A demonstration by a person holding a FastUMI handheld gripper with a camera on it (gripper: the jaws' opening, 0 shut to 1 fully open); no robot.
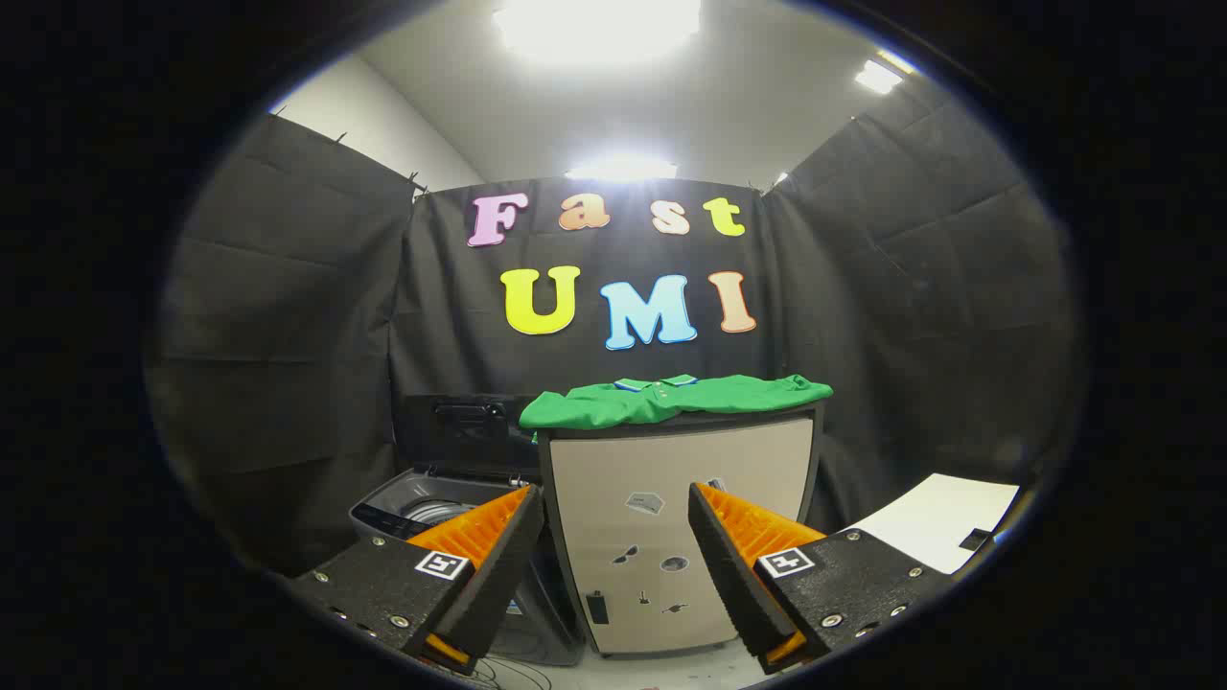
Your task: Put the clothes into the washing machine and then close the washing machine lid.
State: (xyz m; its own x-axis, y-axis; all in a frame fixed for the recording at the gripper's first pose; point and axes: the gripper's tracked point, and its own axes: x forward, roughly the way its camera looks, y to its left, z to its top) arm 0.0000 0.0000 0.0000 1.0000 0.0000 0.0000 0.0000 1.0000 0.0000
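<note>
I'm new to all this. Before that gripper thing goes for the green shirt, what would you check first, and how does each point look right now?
1. Hand-held gripper open, nothing between its fingers: ok.
2. Green shirt lying in sight on top of the beige cabinet: ok.
3. Washing machine beside the cabinet with its lid raised: ok.
4. Drum free of other laundry: cannot tell.
5. Gripper at the shirt: not ok, the shirt lies well beyond the fingers.

I see the washing machine (422,508) partly hidden behind my gripper's (615,556) spread fingers and the cabinet (671,498), lower left.
</note>
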